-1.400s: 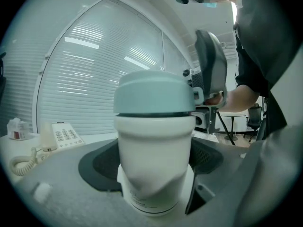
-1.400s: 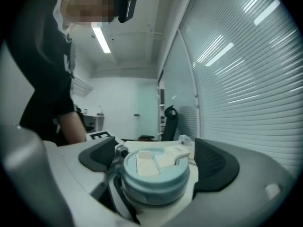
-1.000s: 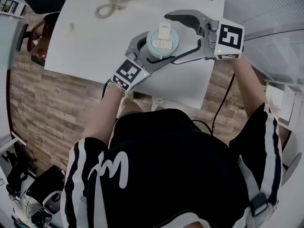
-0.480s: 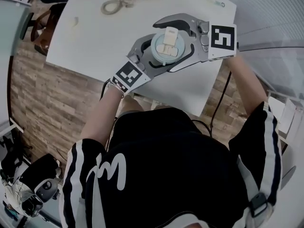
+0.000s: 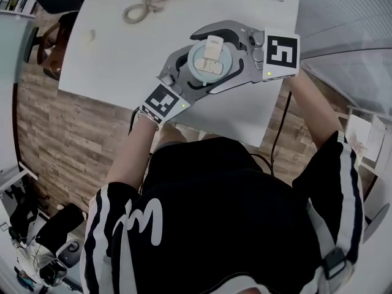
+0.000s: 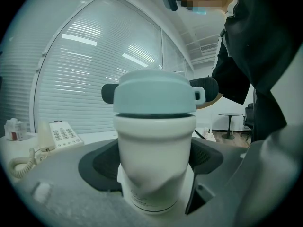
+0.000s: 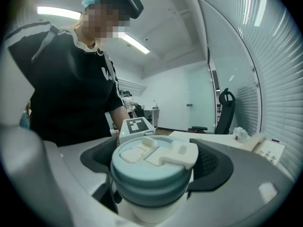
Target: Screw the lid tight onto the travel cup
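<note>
Lid [image 5: 208,60] on cup [image 6: 154,160], telephone [image 6: 58,135] behind

The head view looks steeply down over the person [image 5: 214,225] onto the table's [image 5: 116,60] near edge. The left gripper view sits close against the cup's [image 6: 156,160] side, facing level toward the blinds [image 6: 80,79]. The right gripper view faces back at the person, close above the lid [image 7: 151,169]; all three share the cup.

The white travel cup [image 6: 154,164] is pictured upright over the near right part of the white surface [image 5: 116,60]. It is topped by a pale blue-green lid [image 5: 209,63], seated level on the rim above a dark band, with a white flip tab [image 7: 173,155] laid across its top.
</note>
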Tool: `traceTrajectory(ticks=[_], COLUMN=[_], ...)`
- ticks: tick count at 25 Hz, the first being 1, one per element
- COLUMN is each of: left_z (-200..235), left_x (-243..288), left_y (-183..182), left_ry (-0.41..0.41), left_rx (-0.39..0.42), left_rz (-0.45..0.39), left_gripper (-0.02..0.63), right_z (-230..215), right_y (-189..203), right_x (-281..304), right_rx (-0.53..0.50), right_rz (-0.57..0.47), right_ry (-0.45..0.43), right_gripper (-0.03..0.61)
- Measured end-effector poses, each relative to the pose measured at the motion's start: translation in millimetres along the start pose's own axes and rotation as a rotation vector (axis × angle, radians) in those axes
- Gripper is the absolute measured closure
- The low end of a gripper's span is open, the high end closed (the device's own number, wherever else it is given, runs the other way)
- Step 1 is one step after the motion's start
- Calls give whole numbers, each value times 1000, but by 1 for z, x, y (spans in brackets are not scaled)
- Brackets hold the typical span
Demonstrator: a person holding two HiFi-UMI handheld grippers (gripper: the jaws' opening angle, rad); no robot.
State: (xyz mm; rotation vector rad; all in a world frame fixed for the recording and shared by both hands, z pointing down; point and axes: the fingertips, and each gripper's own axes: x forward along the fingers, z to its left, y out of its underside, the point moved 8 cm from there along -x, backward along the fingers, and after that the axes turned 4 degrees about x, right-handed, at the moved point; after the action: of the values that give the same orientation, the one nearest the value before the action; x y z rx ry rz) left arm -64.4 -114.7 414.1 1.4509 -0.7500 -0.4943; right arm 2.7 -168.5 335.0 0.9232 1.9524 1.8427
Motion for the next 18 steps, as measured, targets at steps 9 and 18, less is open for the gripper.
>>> traceTrajectory(ticks=[9,18], left_z=[-2,-2], left_x=[1,0], left_y=[0,-1], left_ry=[-7,-16], left_rx=[4,12], left_rz=[-2,-6], left_gripper=[186,186], right_z=[7,16], right_y=[5,6], right_x=[-3,2], right_rx=[-11,-10], right_rz=[-105,-184], right_ry=[132,308], right_gripper=[101,101])
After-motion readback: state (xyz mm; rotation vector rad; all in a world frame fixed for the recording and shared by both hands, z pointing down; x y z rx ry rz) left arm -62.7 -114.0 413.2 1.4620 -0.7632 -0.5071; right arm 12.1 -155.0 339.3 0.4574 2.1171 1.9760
